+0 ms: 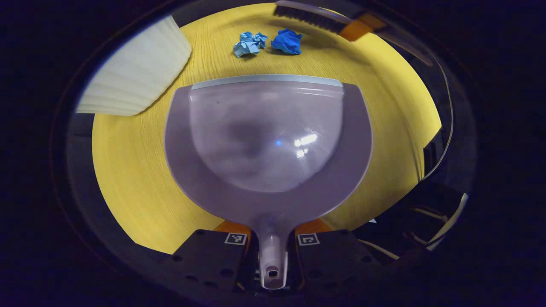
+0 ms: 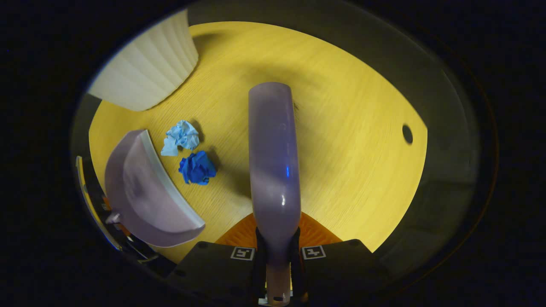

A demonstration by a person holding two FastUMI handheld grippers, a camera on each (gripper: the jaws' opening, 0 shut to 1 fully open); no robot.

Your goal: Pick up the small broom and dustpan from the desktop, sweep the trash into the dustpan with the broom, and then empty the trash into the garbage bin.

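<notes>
While the left claw [image 1: 273, 251] grips the dustpan [image 1: 266, 140] handle, pan mouth faces two crumpled paper balls [image 1: 266, 42] on the worktop [image 1: 128, 170]. Right claw [image 2: 277, 251] is clamped on the broom [image 2: 273, 157] handle, beside the balls. Ribbed white bin [image 2: 149, 64] stands behind the balls.

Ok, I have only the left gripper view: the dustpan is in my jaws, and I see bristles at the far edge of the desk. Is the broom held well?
Observer: Yes. In the right gripper view the right gripper is closed on the handle of the broom, with both jaws pressing it.
Operator: Is anything on the desk beyond the broom?
Observer: Only a small round hole in the desk, on the side of the broom away from the dustpan.
</notes>
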